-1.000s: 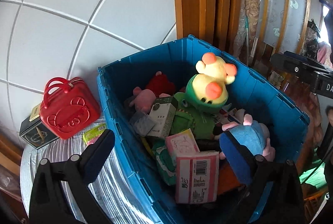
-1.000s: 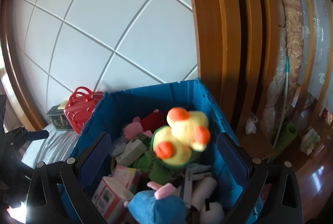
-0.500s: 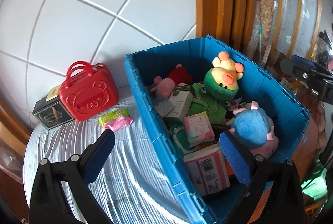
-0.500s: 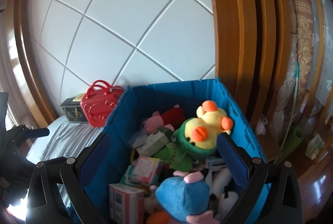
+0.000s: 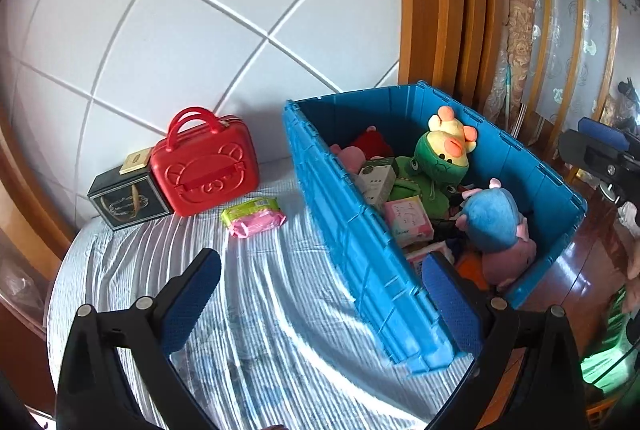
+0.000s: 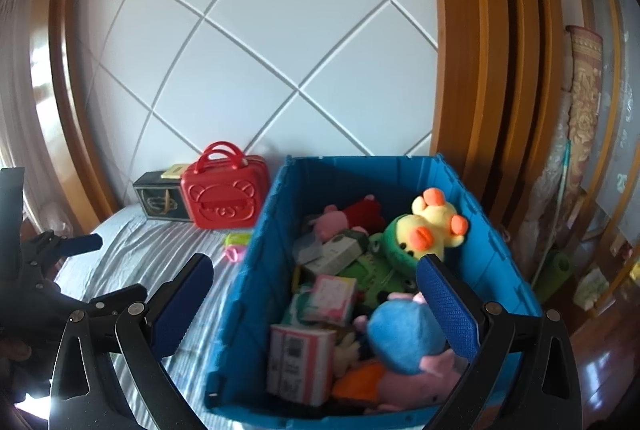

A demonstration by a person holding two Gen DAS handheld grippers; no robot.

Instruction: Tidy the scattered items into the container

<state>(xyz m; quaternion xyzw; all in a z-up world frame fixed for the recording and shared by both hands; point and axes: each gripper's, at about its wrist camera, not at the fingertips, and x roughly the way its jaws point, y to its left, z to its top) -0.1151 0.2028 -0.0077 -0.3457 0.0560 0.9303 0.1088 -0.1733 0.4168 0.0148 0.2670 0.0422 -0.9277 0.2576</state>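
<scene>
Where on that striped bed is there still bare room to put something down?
The striped sheet lies bare between the pink and green packet and the left gripper, bordered on one side by the blue bin. It is crowded by the wall, where the red case touches the dark box, and inside the bin.

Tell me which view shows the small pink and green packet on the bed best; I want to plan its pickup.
The left wrist view: the pink and green packet lies fully visible on the striped sheet, apart from the red case. In the right wrist view the blue bin hides part of it.
</scene>
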